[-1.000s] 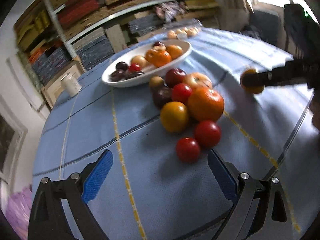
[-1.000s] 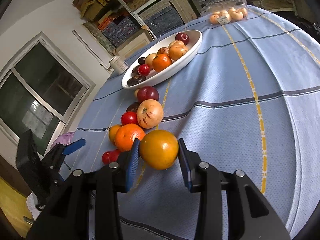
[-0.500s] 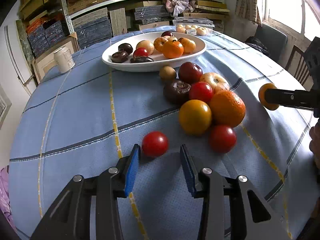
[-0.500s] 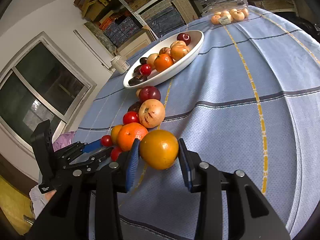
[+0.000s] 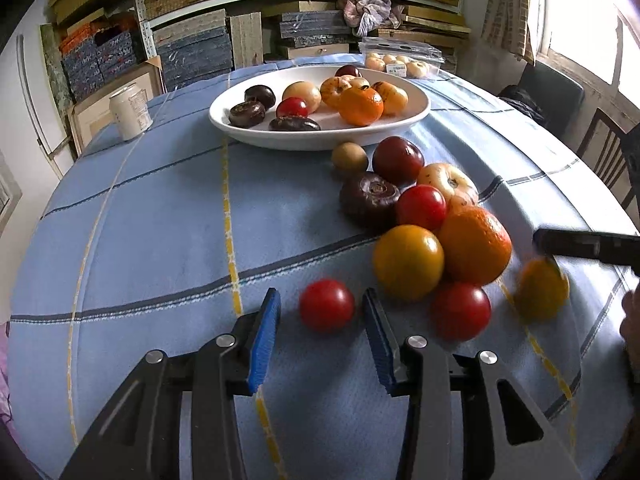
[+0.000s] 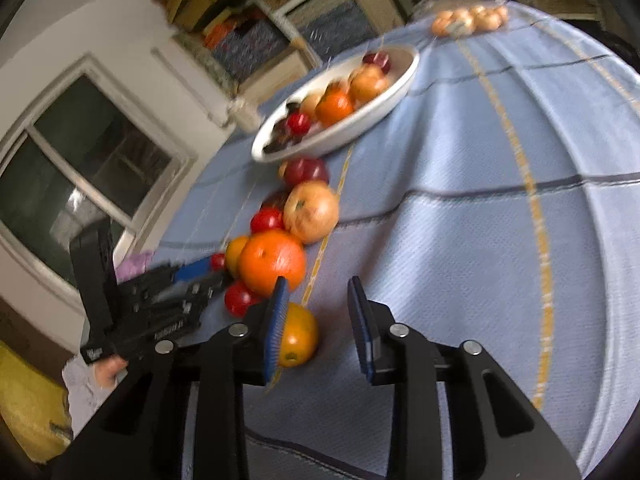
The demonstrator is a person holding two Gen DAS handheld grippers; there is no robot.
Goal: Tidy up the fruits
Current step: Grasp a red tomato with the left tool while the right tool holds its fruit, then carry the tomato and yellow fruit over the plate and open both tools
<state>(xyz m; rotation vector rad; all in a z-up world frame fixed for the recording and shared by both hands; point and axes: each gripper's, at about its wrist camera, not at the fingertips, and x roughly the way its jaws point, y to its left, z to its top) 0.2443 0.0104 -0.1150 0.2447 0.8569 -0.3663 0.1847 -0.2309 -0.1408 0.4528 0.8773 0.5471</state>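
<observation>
The right tongs (image 6: pixel 316 322) have let go. A second ago they were squeezing the yellow-orange fruit (image 6: pixel 298 336) between the blue pads. Now the jaws stand open and hold nothing. The fruit sits on the blue cloth (image 6: pixel 460 240), down beside the left pad and partly behind it. It looks blurry in the left view, so it may be rolling a little. It has not gone into the white bowl (image 5: pixel 416 108), which is far ahead of the tongs. I think this fruit was dropped or put down too soon, so it needs another pick-up.

The left tongs (image 5: pixel 322 320) are partly open, much less wide than a second ago. Back then the small red tomato (image 5: pixel 327 305) lay ahead of the open pads. Now it sits right between them, with a gap on each side, so they hold nothing yet. A squeeze would catch it.

The other loose fruits lie just ahead and to the right of the left tongs, led by a big orange (image 5: pixel 476 245). They have not moved.
</observation>
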